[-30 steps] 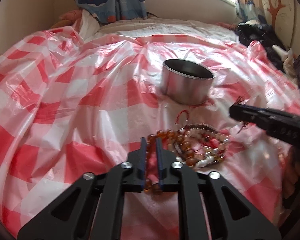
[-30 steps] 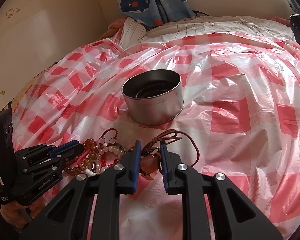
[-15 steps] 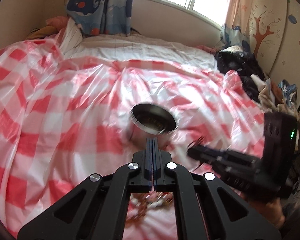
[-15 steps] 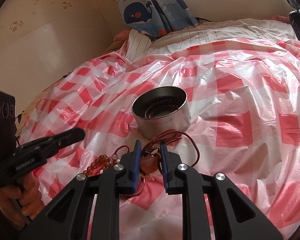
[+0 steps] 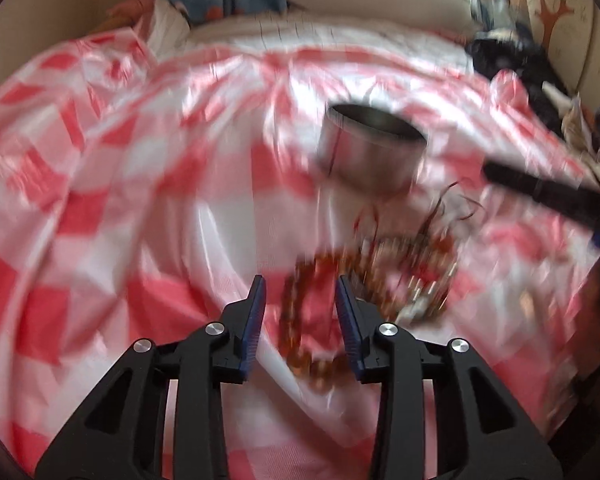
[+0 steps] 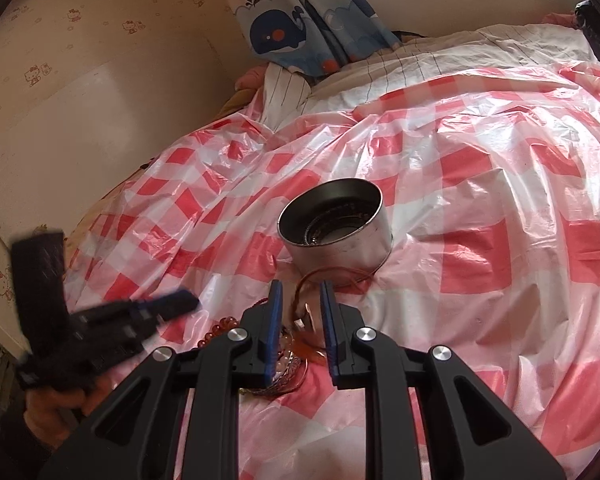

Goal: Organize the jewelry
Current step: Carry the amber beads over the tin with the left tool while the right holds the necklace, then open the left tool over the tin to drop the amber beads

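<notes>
A round metal tin (image 5: 370, 152) stands on the red-and-white checked plastic sheet (image 5: 140, 184); it also shows in the right wrist view (image 6: 336, 226), with a bracelet inside. A pile of beaded bracelets (image 5: 364, 276) lies in front of it. My left gripper (image 5: 299, 296) is open, low over an amber bead bracelet (image 5: 300, 320); the view is blurred. My right gripper (image 6: 301, 300) is shut on a brown pendant (image 6: 306, 334) on a red-brown cord (image 6: 332, 274), beside the pile (image 6: 284, 364).
The sheet covers a bed. A whale-print curtain (image 6: 300, 36) and a beige wall (image 6: 80, 80) are at the far left. Dark clothes (image 5: 516, 64) lie at the far right. The left gripper shows blurred in the right wrist view (image 6: 148, 312).
My left gripper rose shut above the tin, then came back down over the bracelets and opened. My right gripper has kept its hold on the pendant and lifted slightly.
</notes>
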### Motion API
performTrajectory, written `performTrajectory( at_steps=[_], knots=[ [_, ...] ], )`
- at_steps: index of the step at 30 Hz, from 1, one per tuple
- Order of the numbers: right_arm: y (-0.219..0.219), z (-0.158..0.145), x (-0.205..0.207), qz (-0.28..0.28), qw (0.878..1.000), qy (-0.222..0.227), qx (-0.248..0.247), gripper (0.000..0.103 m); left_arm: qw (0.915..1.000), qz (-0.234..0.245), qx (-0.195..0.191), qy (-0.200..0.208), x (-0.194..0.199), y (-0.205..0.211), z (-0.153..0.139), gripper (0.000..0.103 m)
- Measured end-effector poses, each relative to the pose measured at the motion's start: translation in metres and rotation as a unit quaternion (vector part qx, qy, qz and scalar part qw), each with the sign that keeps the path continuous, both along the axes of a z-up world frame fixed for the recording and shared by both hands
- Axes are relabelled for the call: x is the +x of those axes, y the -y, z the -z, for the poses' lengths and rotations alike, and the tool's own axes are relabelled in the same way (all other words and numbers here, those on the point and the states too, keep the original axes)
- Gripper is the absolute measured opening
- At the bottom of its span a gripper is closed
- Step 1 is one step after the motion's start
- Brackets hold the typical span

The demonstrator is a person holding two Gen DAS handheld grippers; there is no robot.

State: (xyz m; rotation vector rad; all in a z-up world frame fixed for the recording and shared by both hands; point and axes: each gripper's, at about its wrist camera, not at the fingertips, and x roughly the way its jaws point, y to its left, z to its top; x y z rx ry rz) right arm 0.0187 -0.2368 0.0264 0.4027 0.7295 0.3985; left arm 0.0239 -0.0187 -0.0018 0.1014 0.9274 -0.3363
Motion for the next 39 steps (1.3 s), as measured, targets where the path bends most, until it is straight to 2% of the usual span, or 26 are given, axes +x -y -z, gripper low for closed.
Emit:
performTrajectory(
  at_steps=[1,2,4,6,10,11,12,14,16,19,23,25,26,27,31,35,39],
  knots=[
    [0.0,0.0,0.0,0.0,1.0,0.0,0.001,0.02,1.0,0.001,0.007,0.003,-0.001,0.001,0.004,0.033],
    [0.0,0.0,0.0,-0.001,1.0,0.0,0.002,0.02,0.9999,0.004,0.013,0.004,-0.002,0.003,0.005,0.022],
    [0.0,0.0,-0.001,-0.002,1.0,0.0,0.002,0.02,0.9997,0.014,0.02,0.004,-0.007,0.009,0.001,0.011],
    [0.0,0.001,-0.001,0.0,1.0,-0.003,-0.001,0.02,0.9994,0.019,0.027,0.01,-0.009,0.012,-0.005,0.01],
    [0.005,0.012,0.004,0.015,0.999,-0.035,-0.019,0.02,0.9993,0.008,-0.029,0.023,-0.012,0.002,-0.032,0.01],
    [0.004,0.017,0.006,0.012,0.999,-0.048,-0.024,0.024,0.9989,0.007,-0.037,0.029,-0.013,0.001,-0.037,0.01],
    [0.0,0.024,0.008,0.011,0.997,-0.064,-0.046,0.036,0.9983,0.005,-0.045,0.035,-0.012,0.002,-0.044,0.01],
    [-0.009,0.031,0.012,0.012,0.994,-0.071,-0.087,0.046,0.9968,0.003,-0.068,0.044,-0.011,0.002,-0.056,0.01],
    [-0.016,0.031,0.016,0.018,0.991,-0.064,-0.113,0.046,0.9952,0.002,-0.085,0.048,-0.009,0.003,-0.063,0.01],
    [-0.025,0.039,0.025,0.03,0.983,-0.07,-0.166,0.051,0.993,0.008,-0.107,0.051,-0.004,0.01,-0.073,0.01],
    [-0.029,0.041,0.024,0.017,0.981,-0.069,-0.18,0.056,0.9912,0.017,-0.118,0.059,0.006,0.027,-0.083,0.01],
    [-0.036,0.043,0.024,-0.002,0.98,-0.069,-0.188,0.034,0.9894,0.022,-0.129,0.063,0.015,0.038,-0.089,0.01],
    [-0.039,0.043,0.024,-0.01,0.979,-0.069,-0.191,0.015,0.9887,0.024,-0.133,0.065,0.018,0.042,-0.092,0.01],
    [-0.038,0.042,0.021,-0.013,0.98,-0.066,-0.186,0.005,0.988,0.026,-0.136,0.068,0.022,0.046,-0.094,0.01],
    [-0.02,0.028,0.014,0.0,0.992,-0.049,-0.119,0.004,0.9848,0.027,-0.154,0.075,0.044,0.061,-0.098,0.01],
    [-0.003,0.006,0.007,0.027,0.996,-0.015,-0.086,0.004,0.9815,0.02,-0.175,0.076,0.072,0.068,-0.089,0.01],
    [0.006,-0.02,0.013,0.042,0.996,0.022,-0.074,0.004,0.9886,-0.015,-0.146,0.032,0.11,0.072,-0.055,0.011]
  ],
)
